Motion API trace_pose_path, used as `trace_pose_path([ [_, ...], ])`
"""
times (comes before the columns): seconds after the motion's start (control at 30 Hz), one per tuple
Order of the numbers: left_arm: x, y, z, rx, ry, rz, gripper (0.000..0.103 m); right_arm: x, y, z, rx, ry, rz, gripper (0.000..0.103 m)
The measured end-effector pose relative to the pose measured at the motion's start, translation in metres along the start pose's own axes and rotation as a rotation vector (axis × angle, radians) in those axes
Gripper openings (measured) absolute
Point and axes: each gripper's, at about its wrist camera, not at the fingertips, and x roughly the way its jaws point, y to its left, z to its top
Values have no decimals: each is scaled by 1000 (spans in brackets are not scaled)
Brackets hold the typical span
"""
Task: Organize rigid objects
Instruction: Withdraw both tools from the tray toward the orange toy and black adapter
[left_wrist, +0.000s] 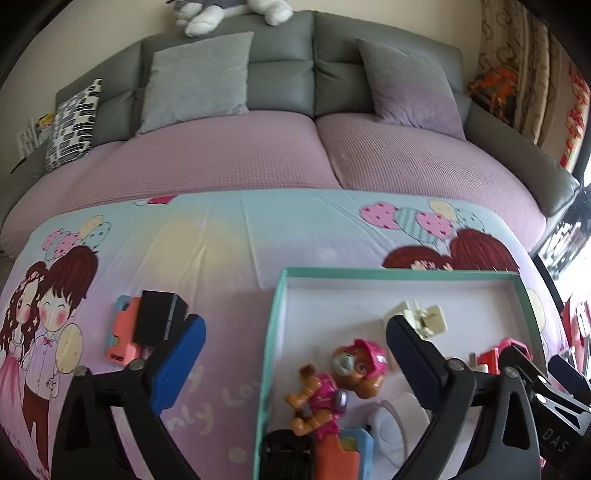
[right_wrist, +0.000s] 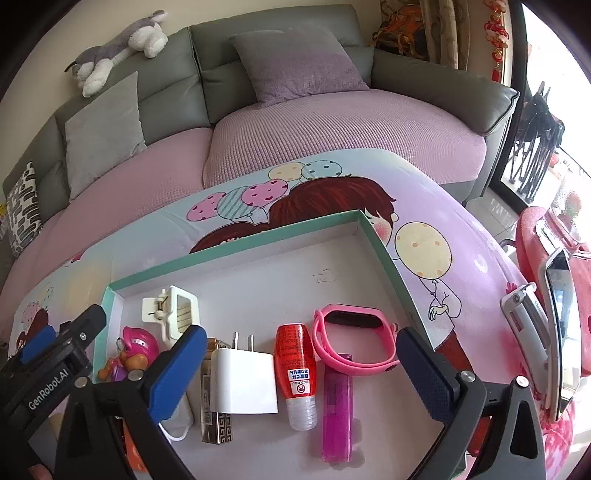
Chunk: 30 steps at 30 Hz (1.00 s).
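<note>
A shallow teal-rimmed tray (left_wrist: 275, 332) lies on the cartoon-print cloth. In it are a pink toy pup (left_wrist: 340, 384) and a white clip (left_wrist: 421, 315). My left gripper (left_wrist: 294, 320) hangs open over the tray's left wall, and its pads touch nothing. Left of the tray, a black box (left_wrist: 159, 317) rests on a coral phone-shaped toy (left_wrist: 122, 332). My right gripper (right_wrist: 300, 330) stands open above a row in the tray (right_wrist: 236, 247): gold lighter (right_wrist: 214, 417), white charger (right_wrist: 243, 384), red bottle (right_wrist: 295, 365), purple lighter (right_wrist: 337, 413), pink wristband (right_wrist: 351, 343).
A grey sofa (left_wrist: 280, 74) with a pink cover and cushions runs behind the table. A red stool (right_wrist: 535, 236) with a phone-like slab (right_wrist: 557, 332) stands at the right. A black item (left_wrist: 286, 458) and an orange-blue one (left_wrist: 343, 454) fill the tray's near corner.
</note>
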Motion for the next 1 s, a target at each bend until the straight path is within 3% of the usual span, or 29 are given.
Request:
trace_pose_path([
  [0.23,2,16,-1,-44,-13,54,99,0,3,0,-8,1,2,103],
  [0.6,2,23,0,-59,-1,52,99,-6,16,2,-31,-14,25,103],
  [1.0,-15,61,3,-91,-14,95,99,-9,59,-1,-100,-14,136,103],
])
